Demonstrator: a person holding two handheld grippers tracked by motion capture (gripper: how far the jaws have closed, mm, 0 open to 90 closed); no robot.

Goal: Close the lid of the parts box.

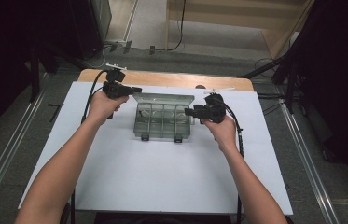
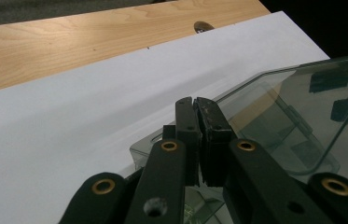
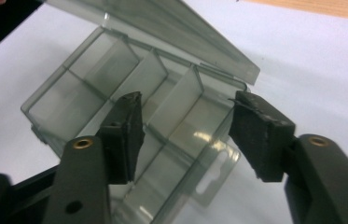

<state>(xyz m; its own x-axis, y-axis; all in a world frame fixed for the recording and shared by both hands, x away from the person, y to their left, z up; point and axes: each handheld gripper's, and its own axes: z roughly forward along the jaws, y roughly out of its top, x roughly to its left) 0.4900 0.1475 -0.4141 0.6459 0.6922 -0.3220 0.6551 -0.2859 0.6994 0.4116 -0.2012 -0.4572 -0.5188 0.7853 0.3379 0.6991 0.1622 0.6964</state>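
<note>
- My left gripper [image 1: 132,89] sits at the far left corner of the clear plastic compartment box [image 1: 163,122], its jaws clenched. In the left gripper view they press together at the lid's [image 2: 297,116] edge; I cannot tell whether they pinch the thin plastic or only rest beside it.
- My right gripper [image 3: 185,135] has its jaws released and hangs just above the box's right end, with nothing between the pads.
- The box rests mid-bench on the white sheet [image 1: 162,177], nearer the far edge, its two latches [image 1: 161,138] facing me.
- Risk, as I judge it: the box is light and the sheet looks smooth, so a push from my right jaws could slide or spin it instead of gripping it.
- If my left jaws pull on the lid unevenly, the hinge could twist or the lid could snap shut.
- The box is smoky and see-through with thin dividers. Its compartments look empty and its lid stands raised at the far side. The glare makes its edges hard to judge.
</note>
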